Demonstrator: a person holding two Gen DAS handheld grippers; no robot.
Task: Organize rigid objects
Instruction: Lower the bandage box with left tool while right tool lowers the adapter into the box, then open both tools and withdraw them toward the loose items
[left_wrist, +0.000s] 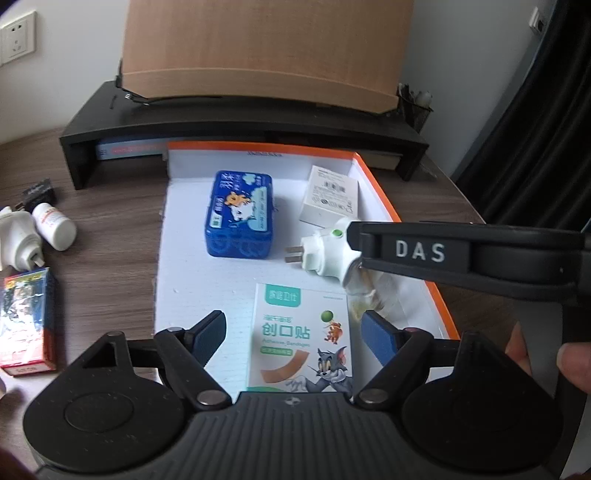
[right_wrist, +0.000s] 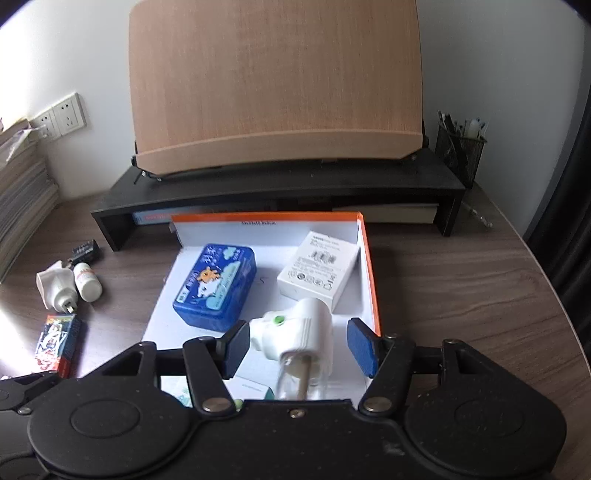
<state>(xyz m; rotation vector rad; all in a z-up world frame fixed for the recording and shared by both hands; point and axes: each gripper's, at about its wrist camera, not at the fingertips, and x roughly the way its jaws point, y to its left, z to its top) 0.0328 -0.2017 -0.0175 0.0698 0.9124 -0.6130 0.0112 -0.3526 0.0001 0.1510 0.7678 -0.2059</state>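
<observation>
Left gripper (left_wrist: 293, 338) points steeply downward with its fingers (left_wrist: 210, 336) spread apart, neither pad pressing on anything. Right gripper (right_wrist: 295, 349) is pitched down likewise, its fingers (right_wrist: 364, 347) parted with a clear gap on each side; from the left wrist view it reaches in level from the right edge. A hand (left_wrist: 554, 358) shows at that view's right edge, fingertips curled around the gripper body.
</observation>
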